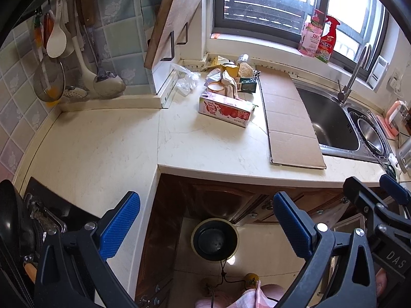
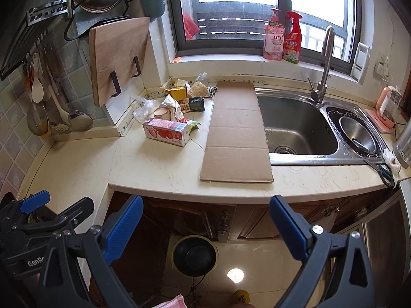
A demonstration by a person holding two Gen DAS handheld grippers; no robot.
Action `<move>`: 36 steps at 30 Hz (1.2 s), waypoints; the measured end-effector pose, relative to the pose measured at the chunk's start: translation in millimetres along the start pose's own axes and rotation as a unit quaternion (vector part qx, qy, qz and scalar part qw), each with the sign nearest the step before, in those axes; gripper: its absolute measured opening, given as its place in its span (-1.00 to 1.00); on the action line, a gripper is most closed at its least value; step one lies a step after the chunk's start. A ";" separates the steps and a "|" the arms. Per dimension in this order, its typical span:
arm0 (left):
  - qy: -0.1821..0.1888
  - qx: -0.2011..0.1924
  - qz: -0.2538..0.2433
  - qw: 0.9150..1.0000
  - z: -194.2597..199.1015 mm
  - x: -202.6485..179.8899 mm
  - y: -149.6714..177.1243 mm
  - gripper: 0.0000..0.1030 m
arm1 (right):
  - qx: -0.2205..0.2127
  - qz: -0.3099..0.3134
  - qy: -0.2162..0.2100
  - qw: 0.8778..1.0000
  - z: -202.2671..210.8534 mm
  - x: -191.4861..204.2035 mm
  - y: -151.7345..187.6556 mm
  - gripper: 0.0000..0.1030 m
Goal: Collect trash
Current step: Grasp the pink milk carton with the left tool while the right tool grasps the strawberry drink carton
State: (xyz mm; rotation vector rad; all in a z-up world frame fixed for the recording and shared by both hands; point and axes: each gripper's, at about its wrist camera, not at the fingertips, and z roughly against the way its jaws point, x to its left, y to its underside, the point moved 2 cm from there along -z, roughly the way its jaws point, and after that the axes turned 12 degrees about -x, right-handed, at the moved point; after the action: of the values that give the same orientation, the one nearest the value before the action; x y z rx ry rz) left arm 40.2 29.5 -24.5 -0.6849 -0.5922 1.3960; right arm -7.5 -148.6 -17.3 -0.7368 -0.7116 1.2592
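You've collected nothing yet: your left gripper (image 1: 206, 227) and right gripper (image 2: 205, 227) hang spread and empty, while the trash (image 2: 174, 107) sits heaped on the counter (image 2: 154, 164) by the window corner.

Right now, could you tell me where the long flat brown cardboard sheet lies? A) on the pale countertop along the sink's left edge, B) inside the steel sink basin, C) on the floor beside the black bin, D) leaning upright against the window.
A: the long flat brown cardboard sheet lies flat on the pale countertop, right beside the steel sink basin.
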 end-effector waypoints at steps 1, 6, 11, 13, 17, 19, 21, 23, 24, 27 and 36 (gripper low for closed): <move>-0.002 -0.003 -0.001 1.000 -0.7 1.2 -1.2 0.98 | -0.003 0.001 0.001 1.000 -0.4 0.4 -2.3 0.90; -0.013 -0.006 0.009 1.000 -11.1 12.2 -11.1 0.98 | -0.002 0.016 -0.011 1.000 -18.3 3.3 -19.4 0.83; -0.026 0.012 0.029 0.999 -35.1 21.2 -21.0 0.98 | 0.003 0.057 -0.042 0.998 -52.7 8.2 -45.4 0.81; -0.036 0.023 0.042 0.998 -49.8 21.5 -27.1 0.98 | 0.010 0.071 -0.061 0.996 -71.4 7.7 -58.0 0.80; -0.053 0.045 0.084 0.994 -81.2 16.9 -43.8 0.98 | 0.034 0.102 -0.102 0.989 -116.4 2.5 -84.3 0.69; -0.056 0.057 0.107 0.991 -100.1 11.3 -55.1 0.98 | 0.051 0.113 -0.123 0.985 -138.1 -1.7 -93.6 0.65; -0.057 0.066 0.123 0.989 -119.7 5.0 -65.3 0.98 | 0.060 0.126 -0.135 0.981 -156.9 -4.9 -101.7 0.63; -0.062 0.071 0.136 0.986 -137.8 -3.5 -73.6 0.98 | 0.067 0.141 -0.145 0.977 -177.9 -9.7 -110.9 0.61; -0.065 0.075 0.143 0.985 -147.5 -7.5 -77.7 0.98 | 0.072 0.146 -0.150 0.975 -189.9 -12.4 -115.2 0.58; -0.070 0.086 0.168 0.979 -182.2 -18.8 -91.4 0.98 | 0.097 0.147 -0.175 0.969 -222.6 -19.2 -123.1 0.47; -0.104 0.132 0.228 0.959 -282.4 -25.4 -116.4 0.98 | 0.154 0.130 -0.219 0.955 -297.2 -30.1 -122.1 0.33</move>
State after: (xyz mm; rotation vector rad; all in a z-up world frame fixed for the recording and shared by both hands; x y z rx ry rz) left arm 323.1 -24.6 -129.3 -0.4771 -0.4097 1.9557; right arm 296.8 -224.9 -93.0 -0.2961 -0.7640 1.7594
